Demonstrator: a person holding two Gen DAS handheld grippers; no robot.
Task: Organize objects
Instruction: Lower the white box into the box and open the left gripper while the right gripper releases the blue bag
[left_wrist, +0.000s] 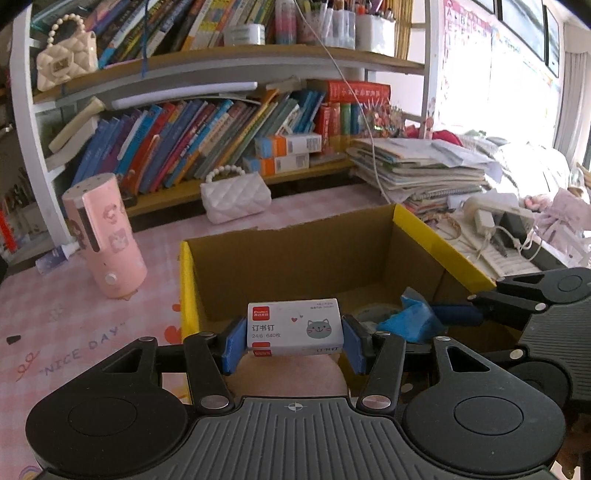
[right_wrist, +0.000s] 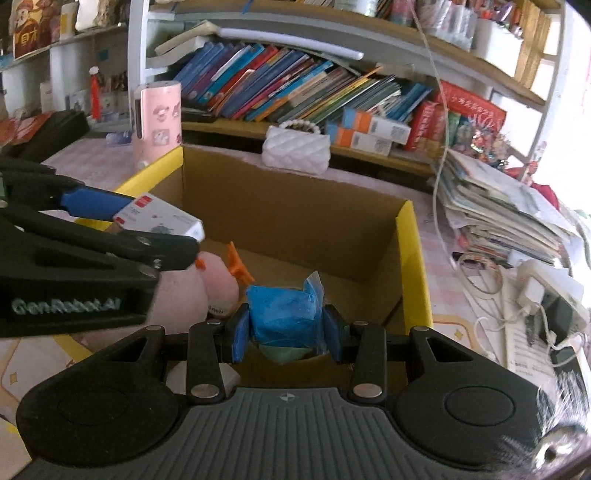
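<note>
My left gripper (left_wrist: 294, 338) is shut on a white staples box (left_wrist: 294, 328) with a cat drawing, held above the near edge of an open cardboard box (left_wrist: 295, 258) with yellow rims. In the right wrist view the left gripper (right_wrist: 162, 225) and the staples box (right_wrist: 159, 218) show at the left over the cardboard box (right_wrist: 410, 258). My right gripper (right_wrist: 284, 328) is shut on a blue bagged packet (right_wrist: 282, 314) over the box's inside; it also shows in the left wrist view (left_wrist: 410, 317). A pink plush toy (right_wrist: 218, 284) lies in the box.
A pink cylinder (left_wrist: 105, 236) stands left of the box on the pink tablecloth (left_wrist: 74, 332). A white quilted purse (left_wrist: 236, 195) sits behind the box by the bookshelf (left_wrist: 221, 147). A paper stack (left_wrist: 417, 166) and chargers with cables (left_wrist: 495, 221) lie to the right.
</note>
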